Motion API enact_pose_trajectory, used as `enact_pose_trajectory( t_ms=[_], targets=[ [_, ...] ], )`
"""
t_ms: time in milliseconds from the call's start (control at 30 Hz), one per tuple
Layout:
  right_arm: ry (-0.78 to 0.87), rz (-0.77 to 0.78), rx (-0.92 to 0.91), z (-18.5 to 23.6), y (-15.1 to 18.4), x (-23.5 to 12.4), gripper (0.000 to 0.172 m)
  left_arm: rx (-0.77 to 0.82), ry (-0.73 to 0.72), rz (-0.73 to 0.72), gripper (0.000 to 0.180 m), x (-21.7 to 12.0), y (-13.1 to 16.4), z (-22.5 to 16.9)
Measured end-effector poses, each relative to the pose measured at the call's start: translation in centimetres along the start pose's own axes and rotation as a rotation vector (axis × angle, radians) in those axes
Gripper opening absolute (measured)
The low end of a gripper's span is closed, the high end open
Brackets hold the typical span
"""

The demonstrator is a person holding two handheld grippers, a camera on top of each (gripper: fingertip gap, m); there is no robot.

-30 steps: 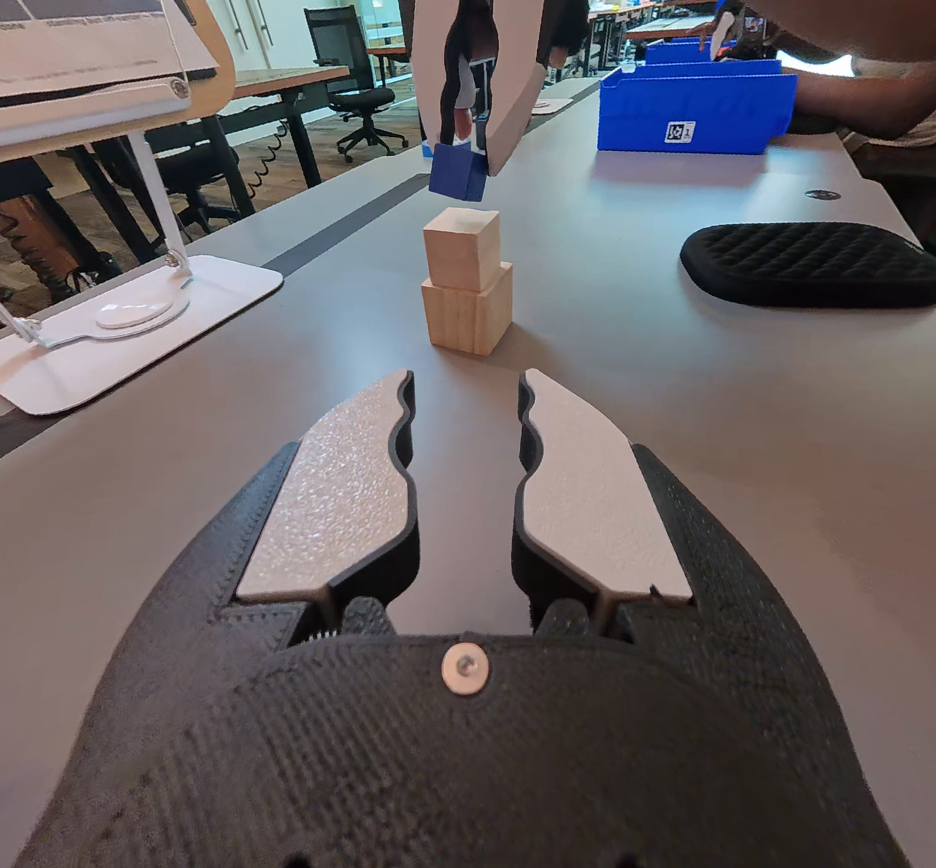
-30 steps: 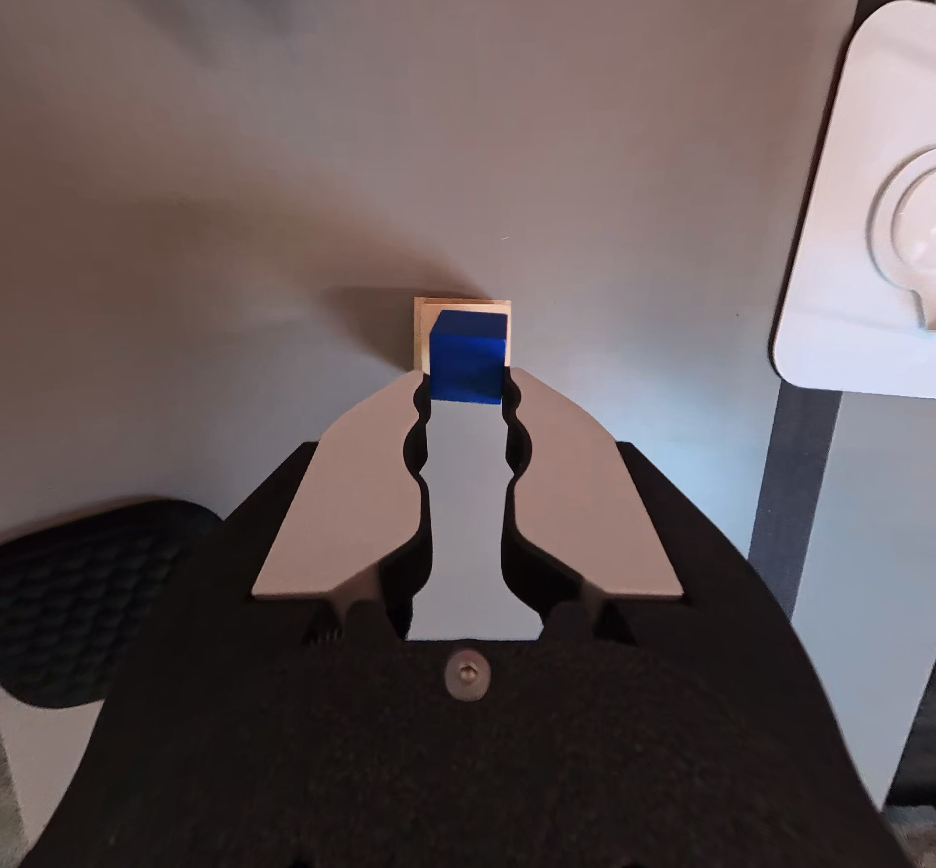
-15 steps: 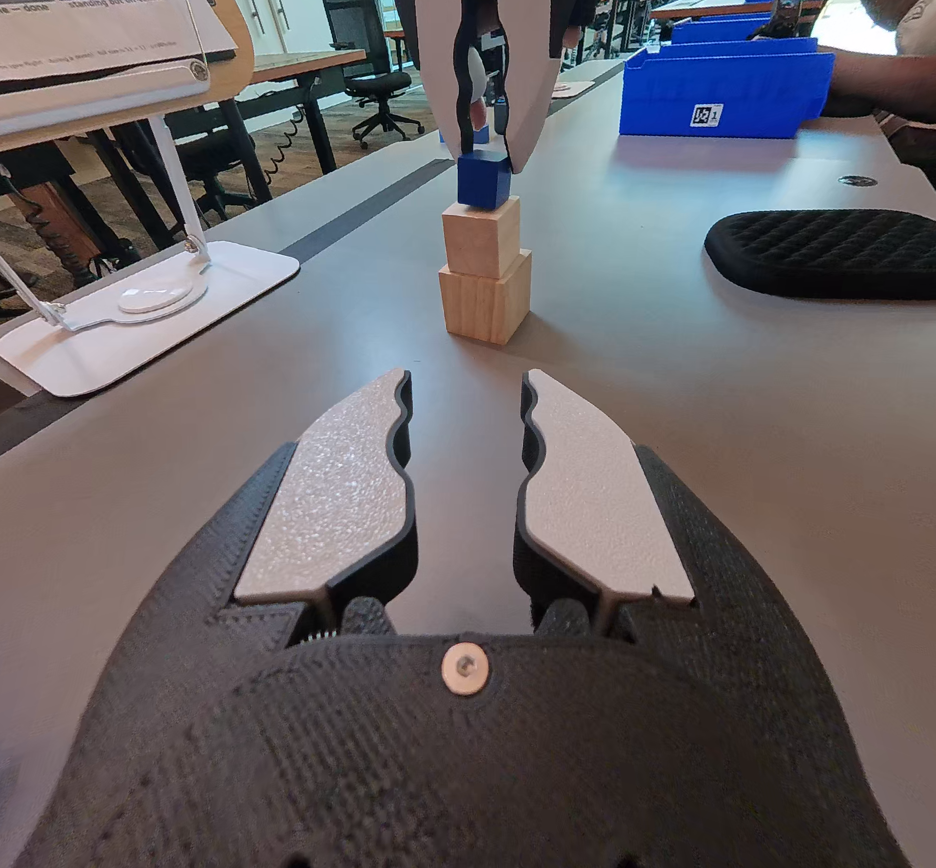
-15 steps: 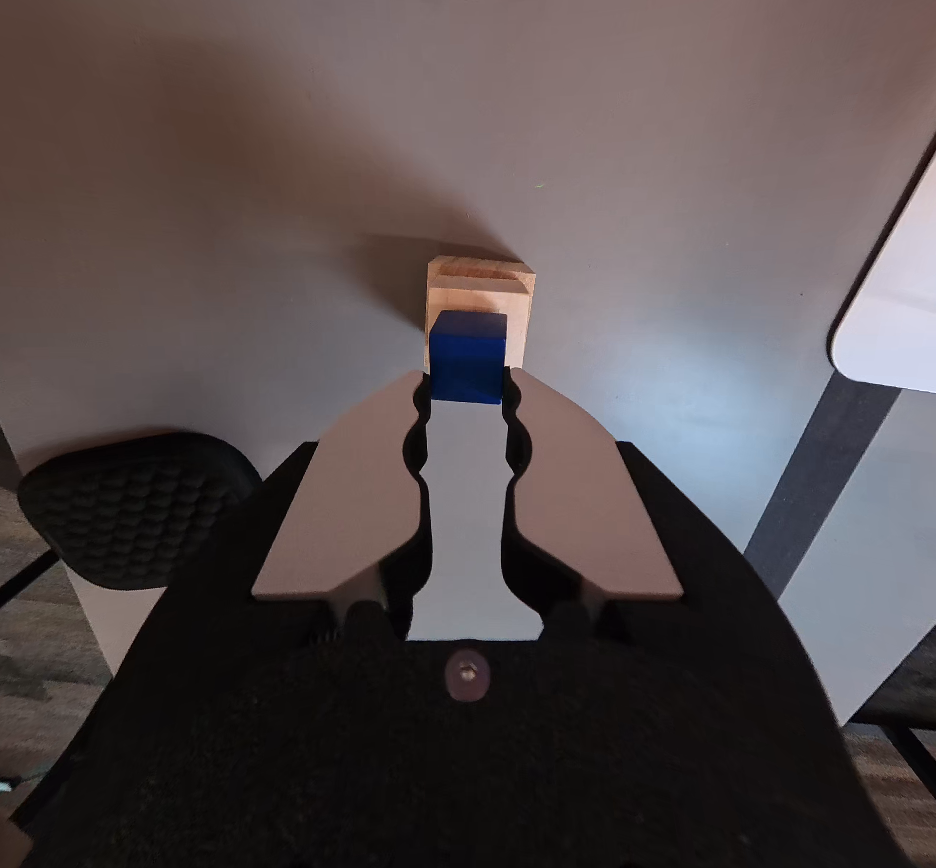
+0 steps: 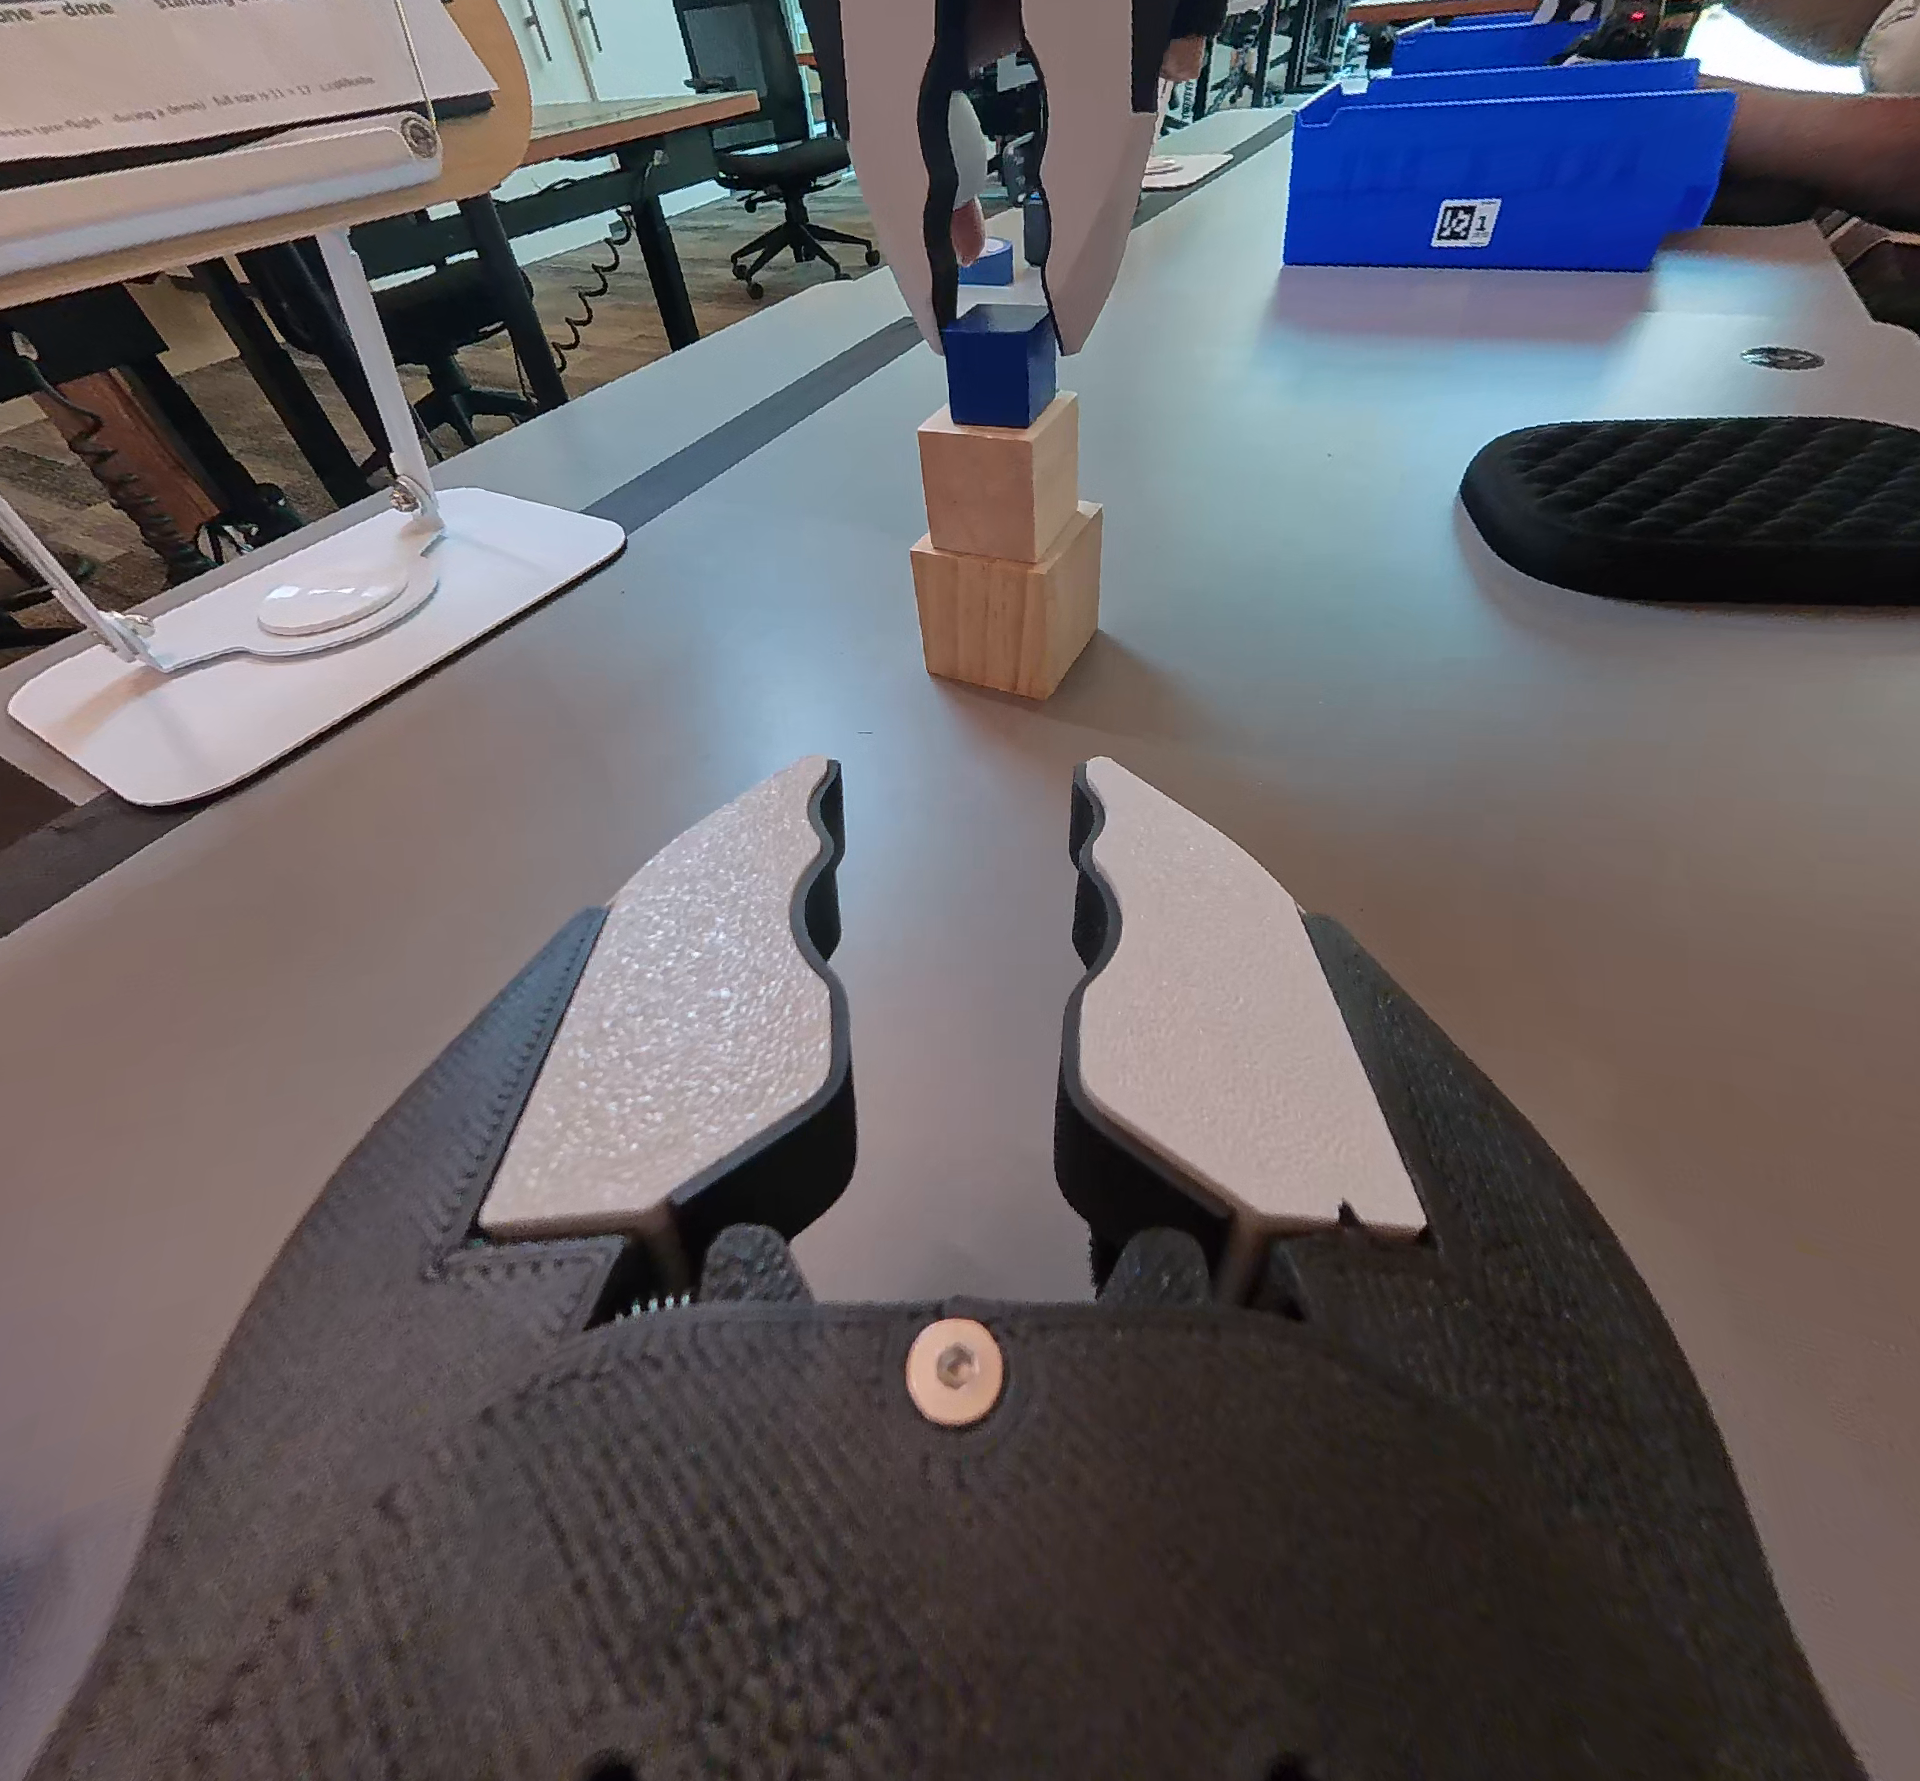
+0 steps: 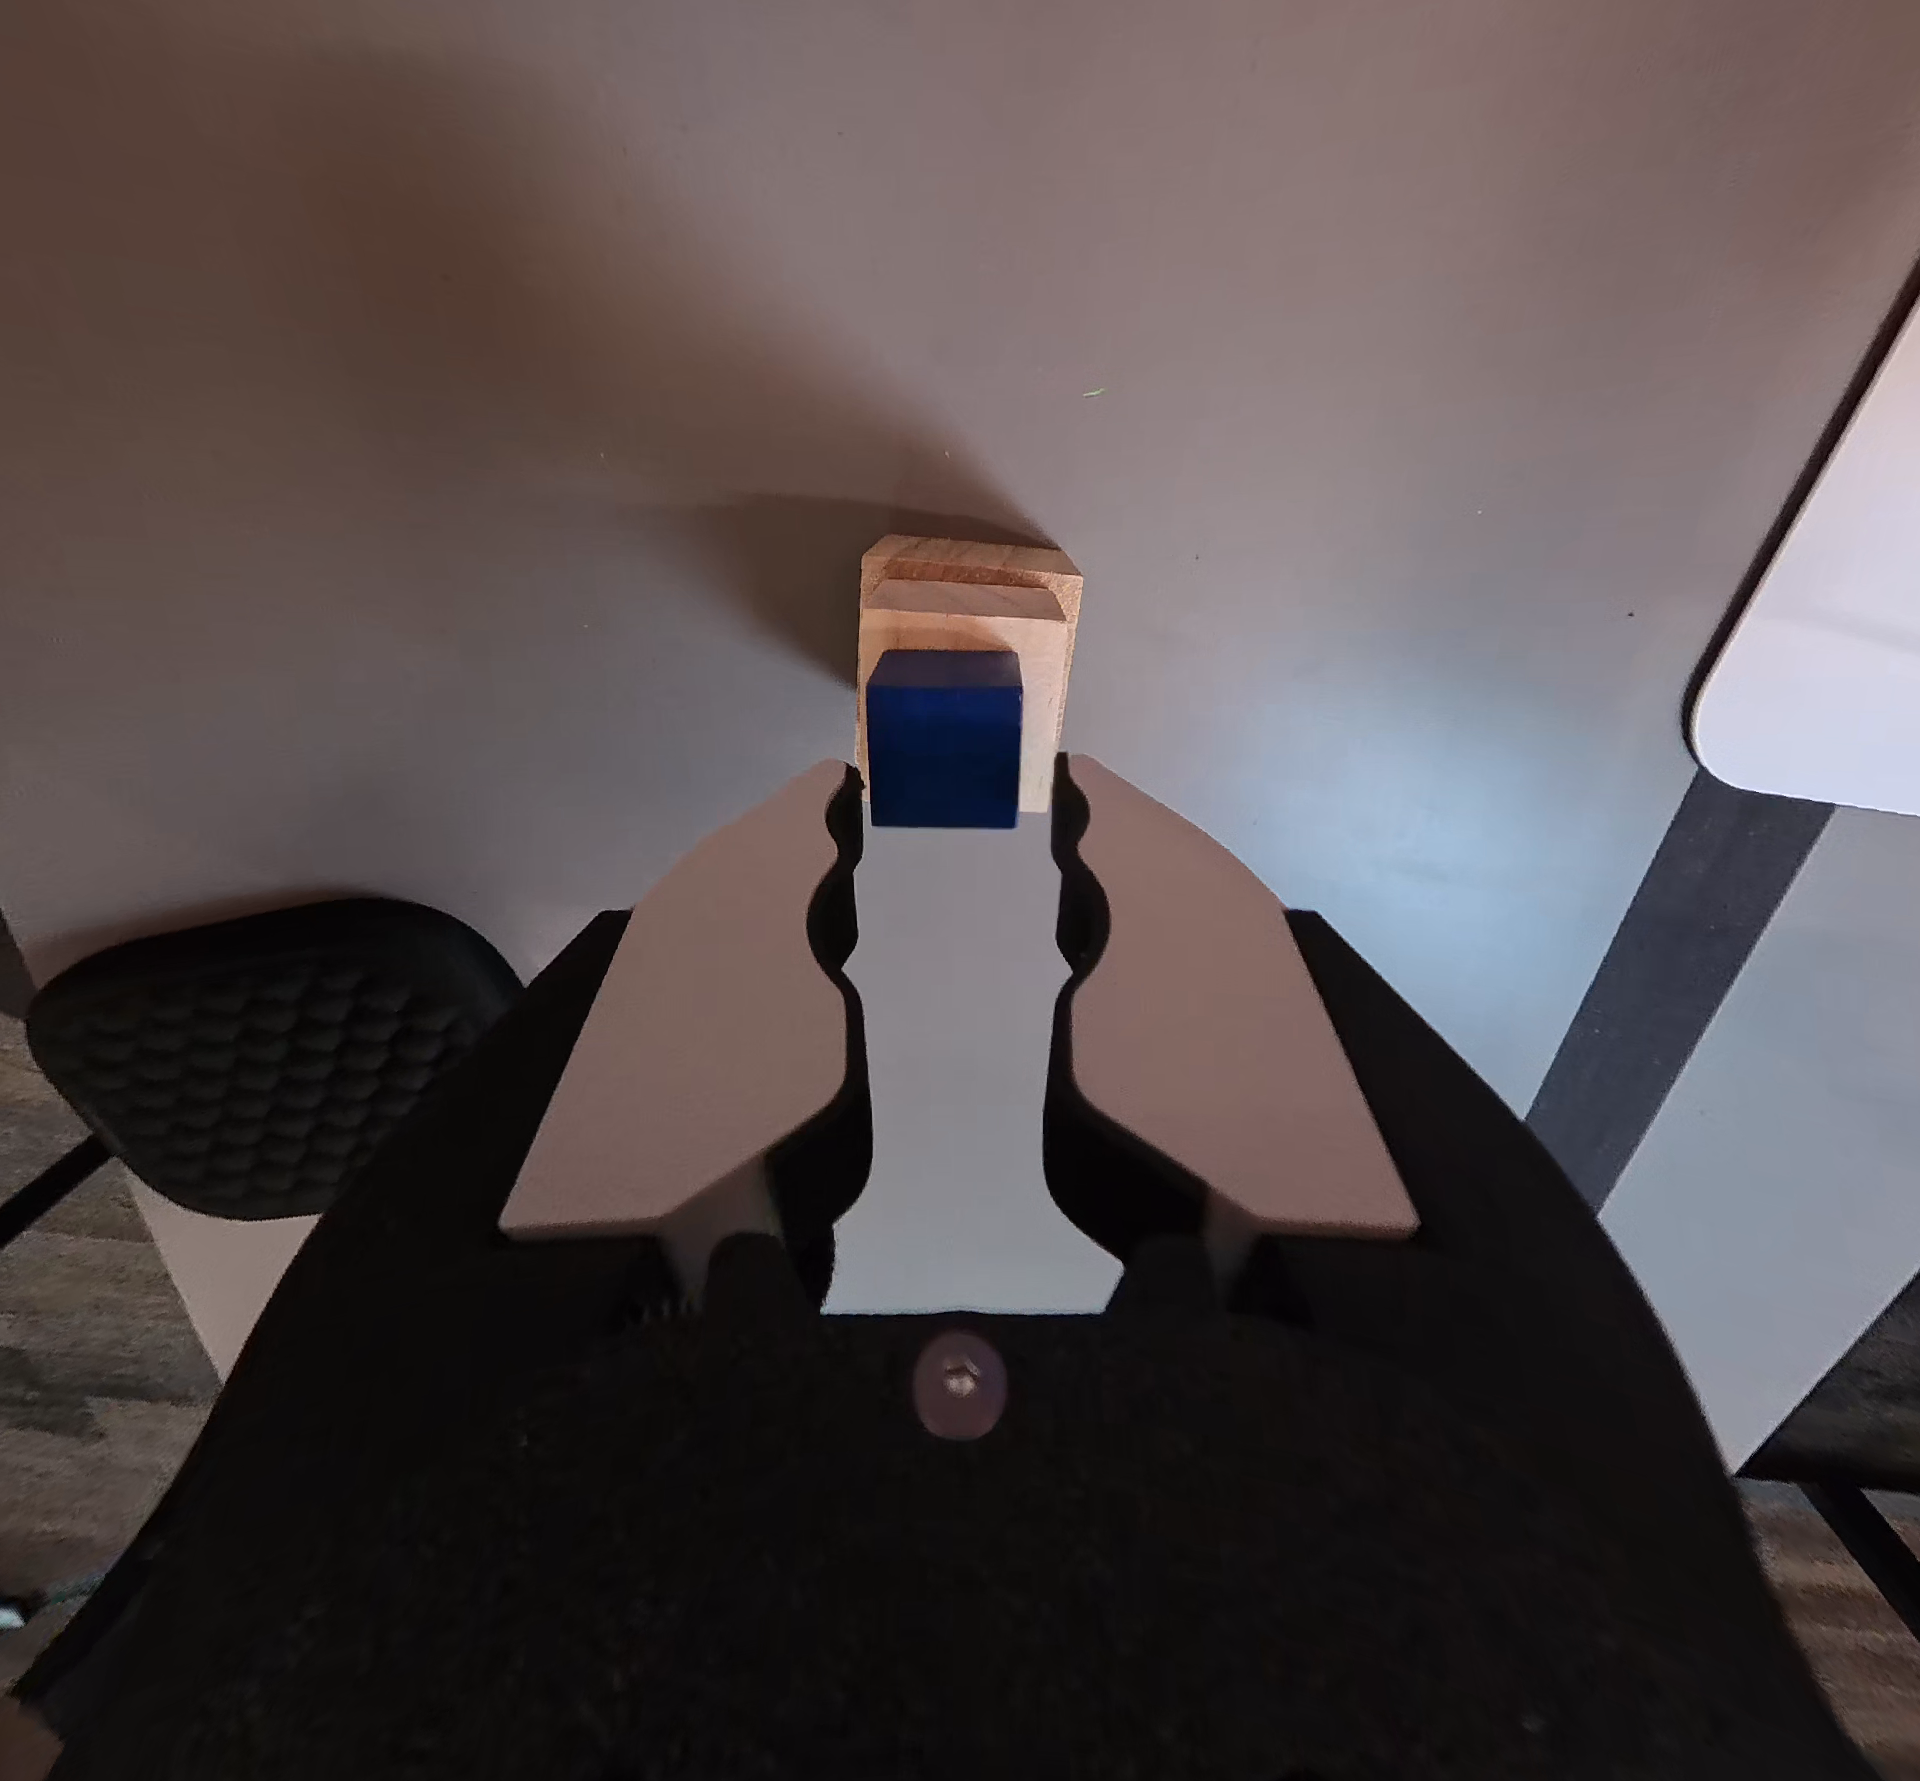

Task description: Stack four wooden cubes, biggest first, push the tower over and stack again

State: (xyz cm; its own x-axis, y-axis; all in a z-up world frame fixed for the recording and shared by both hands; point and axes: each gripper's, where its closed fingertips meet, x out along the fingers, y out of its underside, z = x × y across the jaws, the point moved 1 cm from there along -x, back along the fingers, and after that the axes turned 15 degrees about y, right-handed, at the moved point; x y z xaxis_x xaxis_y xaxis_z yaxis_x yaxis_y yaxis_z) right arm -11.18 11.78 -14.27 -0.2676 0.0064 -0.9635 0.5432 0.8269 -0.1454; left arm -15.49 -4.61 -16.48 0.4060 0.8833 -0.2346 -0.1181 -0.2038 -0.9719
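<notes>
— Starting big: what carries it all?

— A grey worktop (image 5: 1351, 796). On it sit a blue bin (image 5: 1496, 173) at the far right, a black pad (image 5: 1704, 526) nearer on the right, and a white stand base (image 5: 312, 630) on the left.

— And the tower?

— Three cubes, mid-worktop. Largest wooden cube (image 5: 1003, 614) at the bottom, a smaller wooden cube (image 5: 997, 484) on it, and a blue cube (image 5: 997, 370), the smallest, on top. From above, the blue cube sits toward the left near corner of the wood under it, not centred.

— Is the right gripper (image 6: 956, 786) holding the blue one?

— No. It points straight down over the tower, its fingers (image 5: 1091, 173) standing either side of the blue cube's top. The left pad is at the cube's edge; a clear gap shows between the right pad and the cube. So they are spread a little wider than the cube, gripping nothing.

— The left gripper (image 5: 956, 796)?

— Low over the worktop, short of the tower, aimed at it. Fingers partly open, with only bare worktop between them.
</notes>
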Motion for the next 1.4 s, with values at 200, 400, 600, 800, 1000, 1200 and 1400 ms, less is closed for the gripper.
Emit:
enact_pose_trajectory(
  t_ms=[200,400,600,800,1000,1200,1400],
  targets=[
    [0.093,-0.177,0.060,-0.8,-1.2,-2.7,0.037,0.022,-0.098,0.004,0.042,-1.8,-0.6,1.8],
    [0.334,-0.606,0.165,-0.8,-3.4,-8.4,0.038,-0.126,-0.275,0.160,0.041,-4.9,2.2,5.9],
    [0.397,-0.815,0.286,2.0,-1.8,-9.0,0.038,-0.238,-0.320,0.428,0.046,-5.9,7.4,7.0],
    [0.330,-0.899,0.343,5.6,-1.0,-6.7,0.035,-0.296,-0.328,0.508,0.035,-5.1,9.2,7.2],
    [0.267,-0.926,0.338,7.7,-2.4,-4.5,0.033,-0.158,-0.221,0.394,0.022,-2.9,5.7,5.7],
    [0.260,-0.868,0.249,9.8,-5.3,-2.2,0.035,0.106,0.020,0.247,0.022,1.2,0.6,-2.1],
    [0.230,-0.837,0.176,11.8,-8.3,0.2,0.036,0.224,0.135,0.264,0.022,4.4,0.4,-6.5]
  ],
)
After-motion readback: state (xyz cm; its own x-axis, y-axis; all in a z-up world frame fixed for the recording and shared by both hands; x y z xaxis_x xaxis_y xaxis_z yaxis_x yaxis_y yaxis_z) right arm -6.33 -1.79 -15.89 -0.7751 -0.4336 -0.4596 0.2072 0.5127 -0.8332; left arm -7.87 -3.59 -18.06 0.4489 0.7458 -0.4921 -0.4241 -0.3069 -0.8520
